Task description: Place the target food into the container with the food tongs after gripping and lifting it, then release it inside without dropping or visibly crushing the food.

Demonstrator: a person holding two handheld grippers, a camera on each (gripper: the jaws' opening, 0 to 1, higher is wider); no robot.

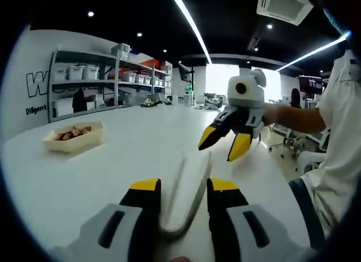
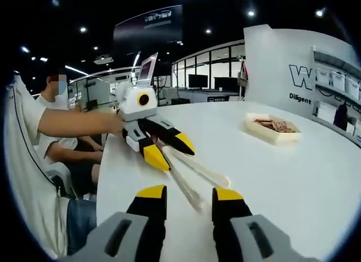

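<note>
Tongs: your left gripper clamps the food tongs; long axis runs forward, tips slightly spread above the desk.
Right gripper: your jaws stand apart, holding nothing.
Container: with food, near the desk's far edge.
Writing: "Diligent" on the wall, partly readable.

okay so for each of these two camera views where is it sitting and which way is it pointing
Left gripper view: rides the left gripper, looking along clear plastic tongs between its jaws, across the white table; a sleeved arm holds the right gripper.
Right gripper view: rides the right gripper, facing the left gripper, tongs, seated person.
Shared: cream food tray.
</note>
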